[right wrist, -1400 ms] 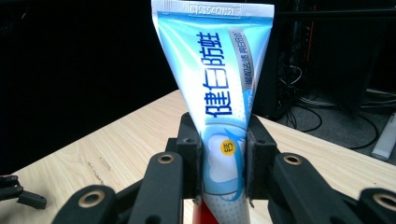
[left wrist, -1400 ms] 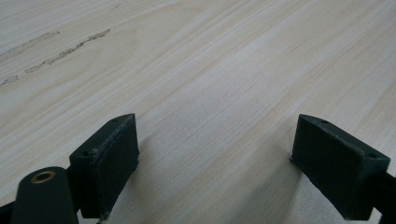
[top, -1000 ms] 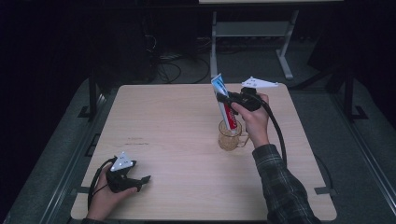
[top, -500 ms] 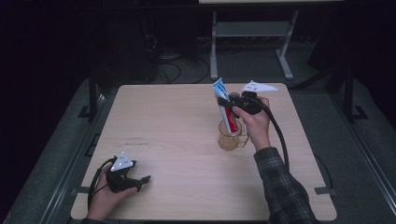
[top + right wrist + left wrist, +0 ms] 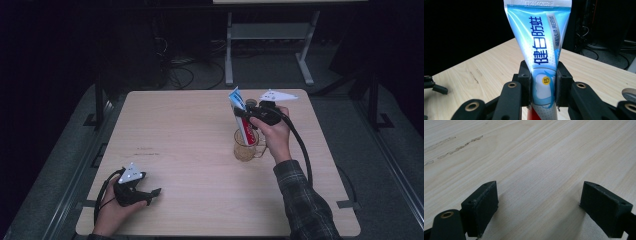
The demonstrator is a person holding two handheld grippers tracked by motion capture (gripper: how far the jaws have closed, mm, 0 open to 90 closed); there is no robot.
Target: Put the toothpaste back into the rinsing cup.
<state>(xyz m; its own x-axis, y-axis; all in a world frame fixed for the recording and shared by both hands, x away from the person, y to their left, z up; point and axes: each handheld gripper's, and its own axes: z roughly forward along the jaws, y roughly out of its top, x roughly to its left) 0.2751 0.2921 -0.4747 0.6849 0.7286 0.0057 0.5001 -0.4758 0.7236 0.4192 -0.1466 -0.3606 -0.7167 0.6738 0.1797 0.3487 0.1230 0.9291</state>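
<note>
Over the last second little has shifted: the right hand-held gripper (image 5: 244,114) has kept the blue-and-white toothpaste tube with a red lower end (image 5: 241,120) standing tilted in the clear glass mug (image 5: 246,148) near the table's (image 5: 190,125) far right corner, so release seems not yet begun. Its jaws pinch the tube's middle. The left hand-held gripper (image 5: 150,193) rests spread wide and empty at the near left edge.

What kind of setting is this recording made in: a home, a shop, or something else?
Most likely a lab or recording studio, not a home. A bare wooden table stands on grey flooring in a dark room, loose cables lie on the floor behind it beside a metal stand, and the person works with handheld, cabled tools.
</note>
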